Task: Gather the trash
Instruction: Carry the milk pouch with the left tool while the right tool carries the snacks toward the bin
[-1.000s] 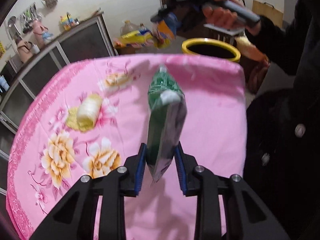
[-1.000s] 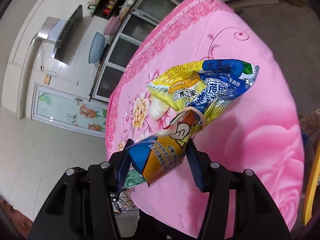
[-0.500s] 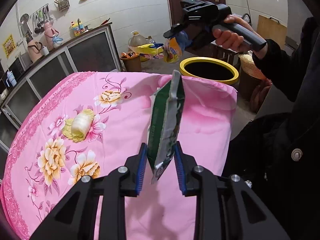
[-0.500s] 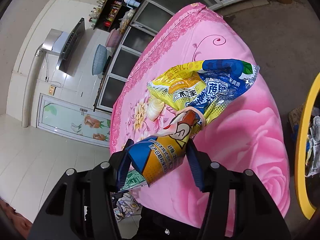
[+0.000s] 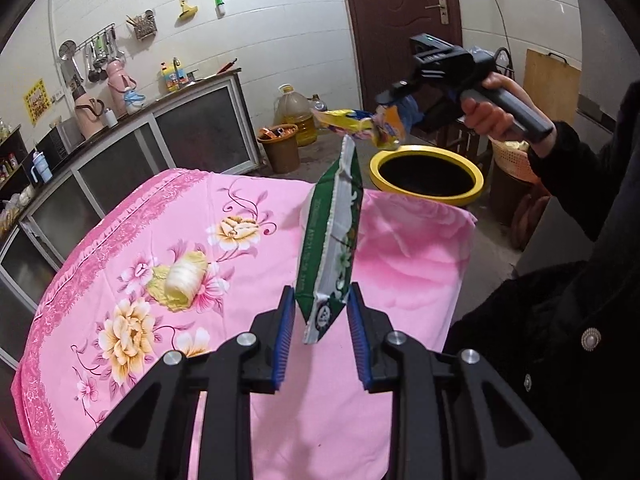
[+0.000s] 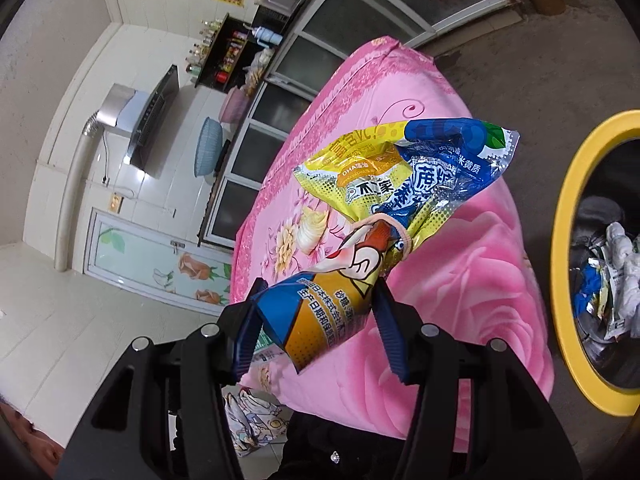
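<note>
Left gripper (image 5: 321,312) is clamped on a green snack bag (image 5: 330,240), held upright over the pink floral tablecloth (image 5: 400,272). Right gripper (image 6: 316,316) is pinching a yellow-and-blue wrapper (image 6: 400,188) – it's up beside the yellow-rimmed bin (image 6: 560,240), which already has trash inside. A crumpled white wad (image 5: 182,280) sits on the cloth.

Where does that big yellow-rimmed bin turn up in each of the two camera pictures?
Left wrist view: the yellow-rimmed bin sits right of center, upper half, beyond the far end of the pink tablecloth.
Right wrist view: the bin is cut off by the right edge, trash inside.
Shared landmark: the pink tablecloth.
</note>
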A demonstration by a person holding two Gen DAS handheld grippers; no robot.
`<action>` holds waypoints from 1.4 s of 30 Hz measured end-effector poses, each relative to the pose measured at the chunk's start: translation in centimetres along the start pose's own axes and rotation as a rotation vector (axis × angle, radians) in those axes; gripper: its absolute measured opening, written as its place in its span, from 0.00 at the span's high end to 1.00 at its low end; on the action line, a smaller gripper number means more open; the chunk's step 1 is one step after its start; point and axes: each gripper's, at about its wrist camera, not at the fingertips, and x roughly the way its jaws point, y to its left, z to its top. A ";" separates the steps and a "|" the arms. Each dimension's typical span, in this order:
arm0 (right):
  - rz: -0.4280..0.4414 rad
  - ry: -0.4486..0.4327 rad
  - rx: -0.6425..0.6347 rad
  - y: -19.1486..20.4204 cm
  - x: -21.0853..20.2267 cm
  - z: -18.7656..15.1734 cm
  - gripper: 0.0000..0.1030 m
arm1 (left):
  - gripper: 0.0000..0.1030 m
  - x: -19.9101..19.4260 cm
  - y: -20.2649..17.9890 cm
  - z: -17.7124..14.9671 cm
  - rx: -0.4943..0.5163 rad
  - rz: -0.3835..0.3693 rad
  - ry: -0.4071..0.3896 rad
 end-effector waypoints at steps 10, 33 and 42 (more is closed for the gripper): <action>0.007 -0.106 0.027 -2.1 -6.5 -1.9 0.51 | 0.76 0.5 -2.5 3.4 0.064 -0.017 -0.017; -0.135 -0.334 0.142 -11.5 -18.0 -6.3 0.50 | 0.76 10.8 -10.2 14.6 0.228 -0.262 -0.058; -0.214 -0.343 0.159 -13.5 -18.0 -6.6 0.50 | 0.76 15.4 -12.7 18.1 0.235 -0.324 -0.048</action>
